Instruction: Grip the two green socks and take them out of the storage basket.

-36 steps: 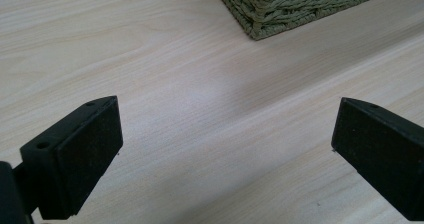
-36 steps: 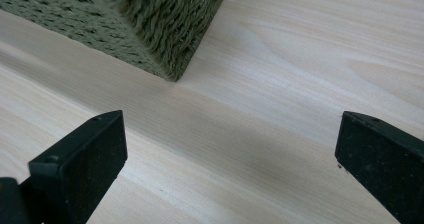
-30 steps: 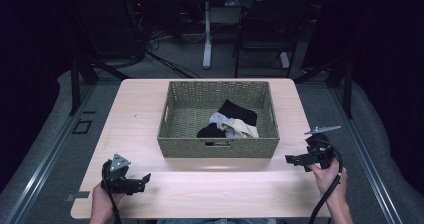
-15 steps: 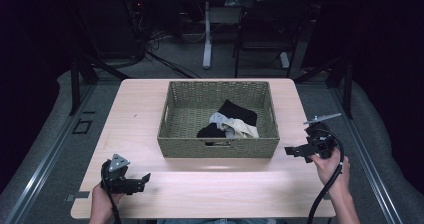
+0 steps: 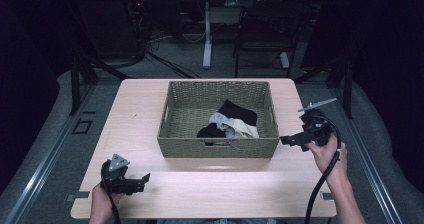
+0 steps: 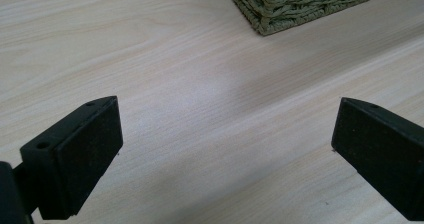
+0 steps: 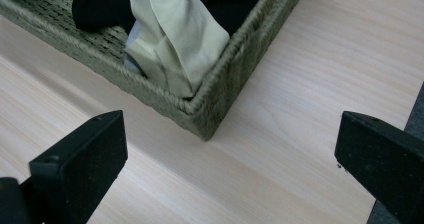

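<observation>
1. Your right gripper (image 5: 289, 140) hangs just off the basket's (image 5: 218, 147) right near corner, jaws spread wide, holding nothing. In the right gripper view that corner sits between the jaws, a little ahead.
2. Your left gripper (image 5: 143, 178) is low over the table (image 5: 135, 109) at the near left, jaws also wide and empty, well apart from the basket. In the left gripper view there is bare wood ahead and one basket corner at the top.
3. The clothes lie inside the basket, toward its right near part: a cream garment (image 7: 172, 31) bunched against the corner wall, a grey piece (image 5: 218, 118) beside it, black pieces (image 5: 239, 112) behind and to the left.
4. Key relation: the cream garment lies up and over the rim from the right gripper, toward the table's middle. Its long axis runs roughly from the basket's inside down toward the near corner.
5. Right hand is clearly nearer. My read: reach over the rim with the right; the left has far more to cover.
6. Risk: a low approach would clip the woven wall.
</observation>
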`<state>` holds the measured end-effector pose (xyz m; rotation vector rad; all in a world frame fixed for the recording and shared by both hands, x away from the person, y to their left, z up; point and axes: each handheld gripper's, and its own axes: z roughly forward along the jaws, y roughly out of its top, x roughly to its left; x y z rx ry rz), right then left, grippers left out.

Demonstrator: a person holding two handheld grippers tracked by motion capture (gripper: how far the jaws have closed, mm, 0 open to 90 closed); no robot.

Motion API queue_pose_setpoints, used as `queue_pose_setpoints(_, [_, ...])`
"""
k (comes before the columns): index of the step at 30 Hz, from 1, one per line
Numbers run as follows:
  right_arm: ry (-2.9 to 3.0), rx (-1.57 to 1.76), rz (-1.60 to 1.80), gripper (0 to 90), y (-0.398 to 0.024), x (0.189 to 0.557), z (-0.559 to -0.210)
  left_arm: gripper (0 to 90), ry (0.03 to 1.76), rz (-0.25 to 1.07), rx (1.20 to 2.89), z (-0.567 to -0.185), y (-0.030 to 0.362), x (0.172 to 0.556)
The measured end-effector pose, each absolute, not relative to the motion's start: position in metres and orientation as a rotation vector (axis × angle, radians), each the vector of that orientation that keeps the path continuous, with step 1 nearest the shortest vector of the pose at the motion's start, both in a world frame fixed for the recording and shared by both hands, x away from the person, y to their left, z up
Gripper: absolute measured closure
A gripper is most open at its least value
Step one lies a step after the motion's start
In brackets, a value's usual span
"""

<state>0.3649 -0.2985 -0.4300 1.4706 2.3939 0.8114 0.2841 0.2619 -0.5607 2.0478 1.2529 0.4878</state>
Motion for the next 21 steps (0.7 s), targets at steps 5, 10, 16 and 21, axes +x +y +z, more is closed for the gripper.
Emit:
queue_pose_setpoints(5, [2.406,1.424,0.799,1.2,-0.286,0.372,-0.416,0.0,1.253,0.484,2.049,-0.561,0.261,0.284])
queue_pose_setpoints(10, [2.421,1.398,0.781,2.1,-0.271,0.384,-0.407,0.0,1.245,0.487,2.052,-0.561,0.261,0.284])
queue_pose_setpoints(16, [2.456,1.366,0.785,3.1,-0.247,0.401,-0.401,0.0,1.244,0.487,2.051,-0.561,0.261,0.284])
queue_pose_setpoints(21, [2.504,1.339,0.776,4.2,-0.227,0.416,-0.401,0.0,1.246,0.487,2.051,-0.561,0.261,0.284])
